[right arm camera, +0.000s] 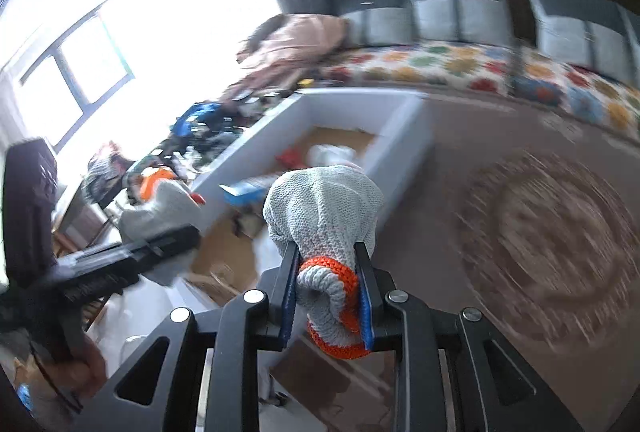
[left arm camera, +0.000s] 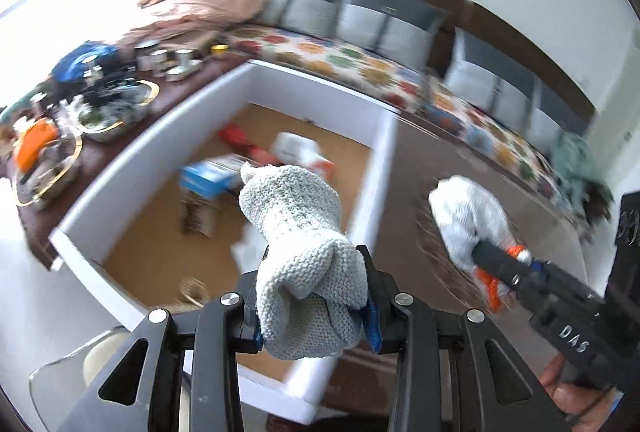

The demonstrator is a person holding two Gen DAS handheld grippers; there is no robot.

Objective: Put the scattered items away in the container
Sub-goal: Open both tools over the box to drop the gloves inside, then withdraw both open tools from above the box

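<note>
The left gripper (left arm camera: 316, 296) is clamped on a knitted glove (left arm camera: 300, 232) of pale grey-white ribbed yarn, soft and bunched, its loose end flopping up toward 12 o'clock over the container (left arm camera: 160, 120). That container is a white-walled rectangular box with a brown cardboard-coloured floor; a blue packet (left arm camera: 206, 178), a red item (left arm camera: 236, 138) and a white packet (left arm camera: 296, 148) lie blurred inside.

The right gripper (right arm camera: 326, 296) pinches a second knitted glove (right arm camera: 324, 212), the same pale yarn but with an orange ribbed cuff (right arm camera: 340, 336) squeezed between blue-padded fingers (right arm camera: 289, 296).

Only the right wrist view shows that cuff clearly, and the round-patterned brown rug (right arm camera: 552, 232) at 3 o'clock. Only the left wrist view shows the cluttered dark table (left arm camera: 100, 112) at 9 o'clock, with shiny metal tins and gold-rimmed trays.
</note>
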